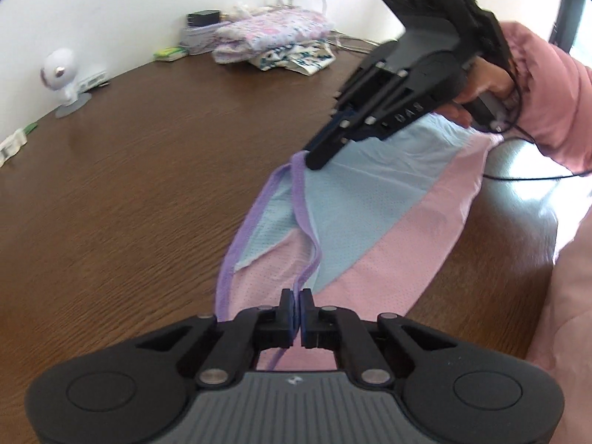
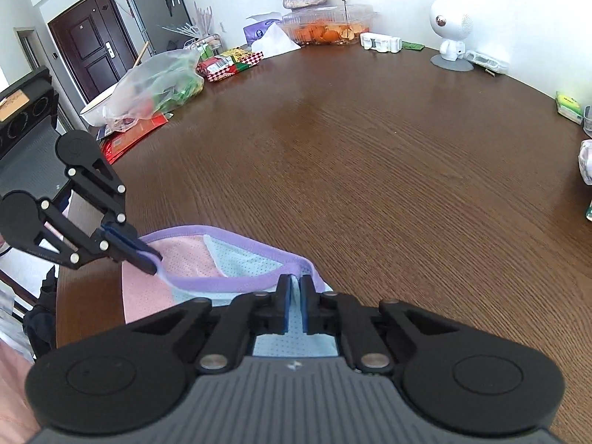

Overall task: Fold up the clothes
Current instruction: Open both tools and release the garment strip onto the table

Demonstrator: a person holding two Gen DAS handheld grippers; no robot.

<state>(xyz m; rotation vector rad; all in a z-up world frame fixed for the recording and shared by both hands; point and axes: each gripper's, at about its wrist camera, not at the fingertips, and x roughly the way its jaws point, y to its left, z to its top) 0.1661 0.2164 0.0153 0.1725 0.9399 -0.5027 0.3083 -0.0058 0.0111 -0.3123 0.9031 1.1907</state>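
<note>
A small pink and light-blue mesh garment (image 1: 370, 229) with a purple hem lies at the near edge of the brown wooden table (image 1: 148, 185). My left gripper (image 1: 299, 294) is shut on the purple hem at one end. My right gripper (image 1: 314, 161), held by a hand in a pink sleeve (image 1: 547, 85), pinches the hem's other end. In the right wrist view, the right gripper (image 2: 295, 282) is shut on the hem and blue cloth of the garment (image 2: 188, 259). The left gripper (image 2: 151, 262) clamps the hem at the left.
A pile of folded patterned clothes (image 1: 273, 37) sits at the table's far side by the wall. A white robot-shaped gadget (image 2: 449, 33), a plastic food box (image 2: 325, 26), snack packs and a bag of greens (image 2: 159, 81) line the far edges. The table's edge runs beside the garment.
</note>
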